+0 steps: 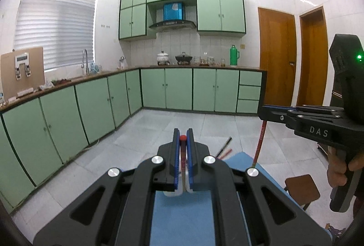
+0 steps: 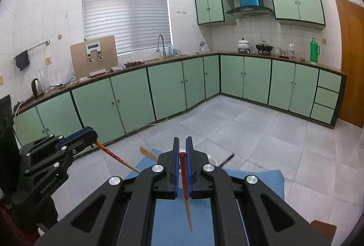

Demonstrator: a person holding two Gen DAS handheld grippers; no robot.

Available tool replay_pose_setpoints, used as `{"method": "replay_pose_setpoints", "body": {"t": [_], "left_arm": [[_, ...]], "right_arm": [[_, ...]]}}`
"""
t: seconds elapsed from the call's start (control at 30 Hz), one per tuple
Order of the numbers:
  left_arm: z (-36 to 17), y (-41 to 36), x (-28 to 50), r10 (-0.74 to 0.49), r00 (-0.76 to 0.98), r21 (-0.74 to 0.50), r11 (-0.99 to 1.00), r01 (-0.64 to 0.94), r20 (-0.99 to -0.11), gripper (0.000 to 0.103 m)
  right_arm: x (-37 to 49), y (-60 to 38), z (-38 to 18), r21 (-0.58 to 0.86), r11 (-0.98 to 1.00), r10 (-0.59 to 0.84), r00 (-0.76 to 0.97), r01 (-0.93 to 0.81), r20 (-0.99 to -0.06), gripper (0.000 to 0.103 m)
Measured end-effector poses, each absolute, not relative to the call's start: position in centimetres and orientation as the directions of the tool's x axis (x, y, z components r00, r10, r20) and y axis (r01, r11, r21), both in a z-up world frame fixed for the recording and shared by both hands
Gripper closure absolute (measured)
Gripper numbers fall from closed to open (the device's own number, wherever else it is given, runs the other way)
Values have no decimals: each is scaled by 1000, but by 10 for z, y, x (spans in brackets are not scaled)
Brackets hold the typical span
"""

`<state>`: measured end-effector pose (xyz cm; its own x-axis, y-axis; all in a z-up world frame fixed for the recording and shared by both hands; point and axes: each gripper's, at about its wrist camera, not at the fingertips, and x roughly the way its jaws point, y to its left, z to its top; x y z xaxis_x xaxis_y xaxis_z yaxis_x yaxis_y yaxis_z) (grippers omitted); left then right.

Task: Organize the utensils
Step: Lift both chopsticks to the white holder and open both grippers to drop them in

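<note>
Black linkage arms with silver rivets fill the bottom of both wrist views. Between them, the left gripper (image 1: 183, 139) is clamped with its blue pads on a red-topped wooden chopstick (image 1: 182, 143), whose pale shaft runs down toward six o'clock between the jaws. The right gripper (image 2: 182, 145) is likewise closed on a second red-ended wooden chopstick (image 2: 184, 177), its tan tip hanging out below the pads at six o'clock, slightly tilted.

Seen from the left wrist, the right gripper (image 1: 264, 109) sits at three o'clock, a hand (image 1: 339, 168) wrapped around its handle, the red chopstick (image 1: 260, 143) dangling beneath it. Seen from the right wrist, the left gripper (image 2: 91, 132) is at nine o'clock with its chopstick (image 2: 113, 155) slanting down.

Below both tools lies a blue cloth-covered table (image 2: 261, 180). More loose chopsticks (image 1: 224, 148) stick up just past the left gripper at one o'clock. A brown wooden stool (image 1: 302, 189) stands at four o'clock in the left view. Beyond, at twelve o'clock, green kitchen cabinets (image 1: 177, 88) line the grey tiled floor (image 2: 250, 129).
</note>
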<state>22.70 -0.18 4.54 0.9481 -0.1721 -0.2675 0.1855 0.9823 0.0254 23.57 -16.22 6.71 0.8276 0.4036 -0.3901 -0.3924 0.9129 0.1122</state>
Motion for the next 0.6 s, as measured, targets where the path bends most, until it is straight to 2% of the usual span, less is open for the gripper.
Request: {"method": "replay_pose_setpoints", "body": {"t": [0.3, 0.6], "left_arm": [[70, 2, 264, -168, 960, 25, 984, 178, -224, 98], [58, 1, 317, -172, 952, 11, 984, 180, -255, 98]], "right_arm": [[277, -158, 103, 105, 923, 385, 866, -371, -319, 98], [344, -154, 101, 133, 936, 353, 882, -327, -311, 98]]}}
